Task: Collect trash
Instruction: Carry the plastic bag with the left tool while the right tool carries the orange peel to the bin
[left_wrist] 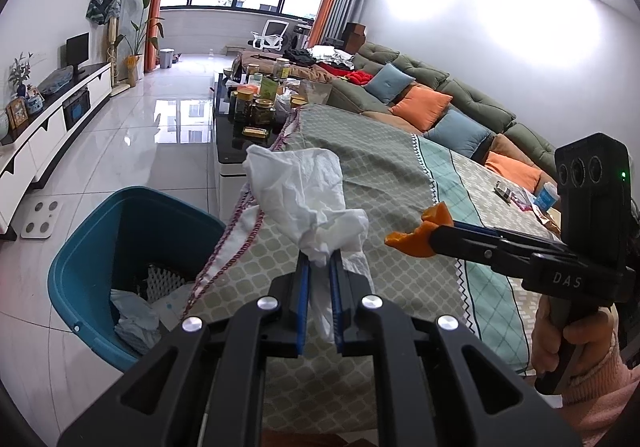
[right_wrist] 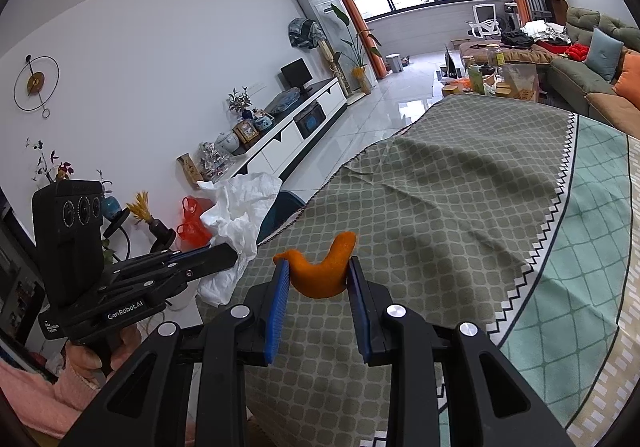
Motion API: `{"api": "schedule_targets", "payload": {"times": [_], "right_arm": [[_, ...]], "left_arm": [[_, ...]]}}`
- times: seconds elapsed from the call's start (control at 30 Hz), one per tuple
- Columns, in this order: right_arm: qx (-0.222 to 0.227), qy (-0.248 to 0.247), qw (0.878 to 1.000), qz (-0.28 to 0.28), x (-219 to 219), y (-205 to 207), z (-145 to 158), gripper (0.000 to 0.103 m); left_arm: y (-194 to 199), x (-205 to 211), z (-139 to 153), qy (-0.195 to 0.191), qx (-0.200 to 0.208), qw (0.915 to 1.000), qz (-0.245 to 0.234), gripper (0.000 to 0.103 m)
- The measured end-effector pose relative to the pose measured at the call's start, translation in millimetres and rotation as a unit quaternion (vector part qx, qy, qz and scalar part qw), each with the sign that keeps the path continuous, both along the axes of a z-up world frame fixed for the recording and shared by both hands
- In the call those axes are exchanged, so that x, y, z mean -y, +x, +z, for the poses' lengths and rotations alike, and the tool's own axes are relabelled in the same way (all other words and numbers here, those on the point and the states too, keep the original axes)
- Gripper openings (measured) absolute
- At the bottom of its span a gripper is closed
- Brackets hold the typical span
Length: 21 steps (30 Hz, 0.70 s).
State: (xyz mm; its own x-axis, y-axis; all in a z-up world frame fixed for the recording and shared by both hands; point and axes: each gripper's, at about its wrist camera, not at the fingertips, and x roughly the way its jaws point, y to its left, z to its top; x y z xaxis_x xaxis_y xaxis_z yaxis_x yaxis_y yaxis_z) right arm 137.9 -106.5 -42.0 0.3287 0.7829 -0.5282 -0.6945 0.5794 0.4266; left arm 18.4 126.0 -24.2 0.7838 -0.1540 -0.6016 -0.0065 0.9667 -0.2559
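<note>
1. The left tool [left_wrist: 320, 267] is clamped tight on a crumpled white tissue [left_wrist: 304, 199]; the paper bunches up above the blue pads, and a strip of it hangs down between the two fingers.
2. The tissue is held in the air above the near edge of the tabletop, which is draped in a green and teal patterned cloth [left_wrist: 400, 175].
3. A blue waste bin [left_wrist: 100, 247] stands on the tiled floor just left of the tabletop, below and to the left of the tissue. Crumpled white paper already lies inside it.
4. The right tool [right_wrist: 318, 275] grips a curled piece of orange peel [right_wrist: 320, 271] between its blue pads, with the peel's two ends sticking up above them.
5. The peel hangs above the patterned cloth, apart from it, to the right of the tissue.
6. In the left wrist view the right tool comes in from the right, with a hand [left_wrist: 560, 335] in a pink sleeve around its handle.
7. Small items lie on the cloth at the far right; they are too small to identify.
</note>
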Motion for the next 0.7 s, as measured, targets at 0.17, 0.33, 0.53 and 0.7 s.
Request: {"api": "schedule_targets", "payload": {"times": [0.17, 0.33, 0.53, 0.7], "right_arm": [[-0.001, 0.0, 1.0, 0.006, -4.6, -0.4, 0.4, 0.03], [0.0, 0.0, 1.0, 0.012, -10.1, -1.0, 0.7, 0.03], [0.0, 0.0, 1.0, 0.017, -14.3, -2.1, 1.1, 0.03], [-0.001, 0.001, 1.0, 0.022, -17.9, -2.0, 1.1, 0.03]], "left_arm": [[-1.0, -3.0, 0.4, 0.0, 0.0, 1.0, 0.004, 0.011], [-4.4, -6.0, 1.4, 0.002, 0.003, 1.0, 0.008, 0.011], [-6.4, -9.7, 2.5, 0.003, 0.004, 0.9999, 0.014, 0.011], [-7.8, -10.7, 3.3, 0.004, 0.005, 0.9998, 0.018, 0.011]]}}
